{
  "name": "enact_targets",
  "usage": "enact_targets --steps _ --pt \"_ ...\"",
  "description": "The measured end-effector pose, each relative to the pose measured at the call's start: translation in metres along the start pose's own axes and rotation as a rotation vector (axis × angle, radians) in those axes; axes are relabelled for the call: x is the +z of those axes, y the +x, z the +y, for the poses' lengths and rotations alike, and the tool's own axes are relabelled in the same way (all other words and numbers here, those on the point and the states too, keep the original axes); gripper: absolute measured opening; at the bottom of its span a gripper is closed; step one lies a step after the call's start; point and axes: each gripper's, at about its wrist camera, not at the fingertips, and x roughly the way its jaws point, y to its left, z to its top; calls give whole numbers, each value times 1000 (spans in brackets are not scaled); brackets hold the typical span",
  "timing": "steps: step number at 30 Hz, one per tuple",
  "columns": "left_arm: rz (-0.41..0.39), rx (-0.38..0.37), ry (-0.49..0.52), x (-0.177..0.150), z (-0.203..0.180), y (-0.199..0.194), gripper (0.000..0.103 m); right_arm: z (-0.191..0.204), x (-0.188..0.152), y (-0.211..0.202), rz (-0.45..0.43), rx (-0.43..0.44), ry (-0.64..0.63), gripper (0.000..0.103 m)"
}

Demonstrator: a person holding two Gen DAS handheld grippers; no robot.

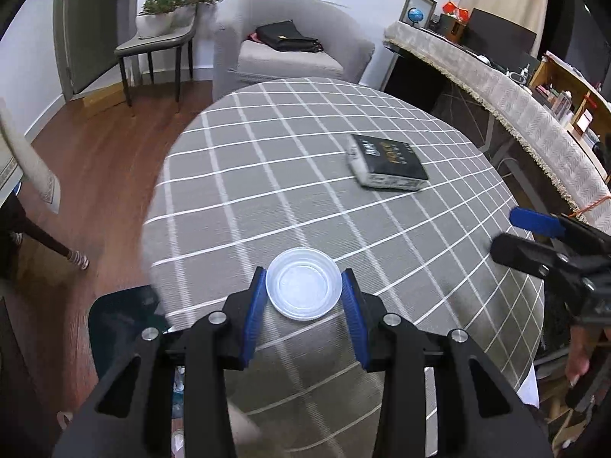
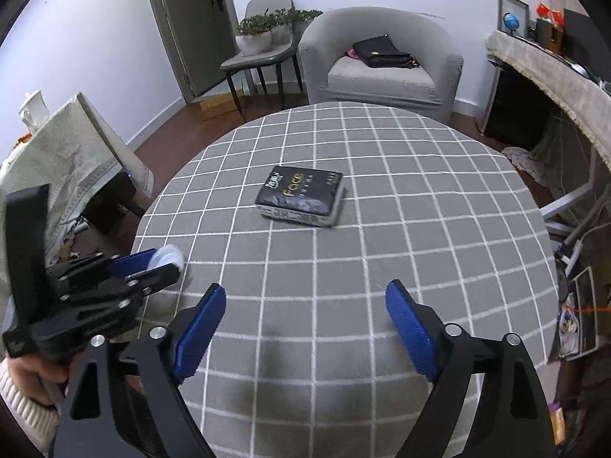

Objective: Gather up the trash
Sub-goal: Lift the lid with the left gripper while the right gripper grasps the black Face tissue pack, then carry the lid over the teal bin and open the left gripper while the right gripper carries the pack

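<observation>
- The left gripper [image 1: 304, 292] has its blue ribbed jaws clamped on the rim of a round, translucent white plastic lid [image 1: 304, 289] — a shallow disc with a raised ring inside. In the right wrist view it shows edge-on at that gripper's tip, over the near left edge of the desk.
- The right gripper [image 2: 305, 318] hangs above the near side of the desk with its blue-padded jaws wide apart, nothing between them.
- The round desk [image 2: 420, 229] wears a grey woven cloth crossed by thin white lines in a square grid.
- Near the desk's middle, well apart from the lid, lies a black soft tissue pack with gold lettering [image 2: 299, 195], a flat rectangular block with pale sides.
- Around the desk runs a reddish-brown wooden plank floor [image 1: 95, 175].
- Beyond the far edge stands a grey upholstered tub armchair [image 2: 382, 65] with a black leather bag [image 2: 383, 53] on its seat.
- Left of it a grey dining chair [image 2: 263, 57] carries white pots of green plants [image 2: 263, 32].
- A long side counter draped in beige fringed cloth [image 1: 515, 103] lines the right wall — small items crowd it.
</observation>
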Motion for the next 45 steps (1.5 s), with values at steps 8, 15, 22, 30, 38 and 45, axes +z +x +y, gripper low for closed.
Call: enact_targets --steps 8,15,22,30,38,45 --pt "-25 25 -39 -5 37 -22 42 17 21 38 48 -3 8 91" --pt "-25 30 -68 -12 62 -35 42 19 32 62 61 -29 39 93" --pt "-26 37 -63 -17 71 -46 42 10 48 83 41 -59 108 93" --pt "-37 57 -94 -18 87 -59 42 13 57 103 45 -98 96 93" --pt "-55 77 -115 -19 103 -77 42 18 60 106 28 -140 44 75" --pt "-76 89 -130 -25 112 -96 42 43 62 90 7 -60 40 74"
